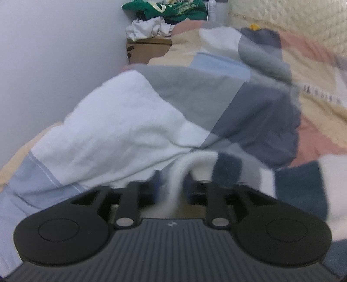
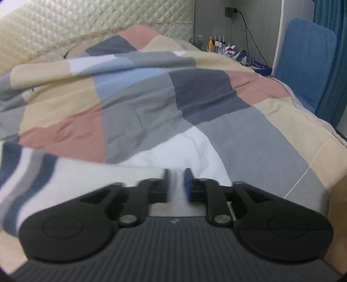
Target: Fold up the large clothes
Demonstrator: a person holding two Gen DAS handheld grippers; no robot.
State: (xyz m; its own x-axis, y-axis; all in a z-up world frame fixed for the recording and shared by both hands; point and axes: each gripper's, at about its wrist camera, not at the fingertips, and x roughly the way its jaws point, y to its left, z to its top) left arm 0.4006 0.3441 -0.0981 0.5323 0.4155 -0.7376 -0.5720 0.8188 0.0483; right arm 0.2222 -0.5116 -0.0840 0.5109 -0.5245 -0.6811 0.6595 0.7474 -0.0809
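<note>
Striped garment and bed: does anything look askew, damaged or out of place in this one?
Nothing looks damaged or spilled. Both the left gripper and right gripper pinch the striped garment over the patchwork quilt. The only untidy spot is a heap of clothes piled on a cardboard box.

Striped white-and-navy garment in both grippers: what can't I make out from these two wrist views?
- Striped white-and-navy garment: motion-blurred in both wrist views; its full shape is cut off by the frame edges and the black gripper bodies.
- Left gripper: the pinched fabric is smeared.
- Right gripper: likewise.
- Small bottles on the far shelf: too small to identify.
</note>
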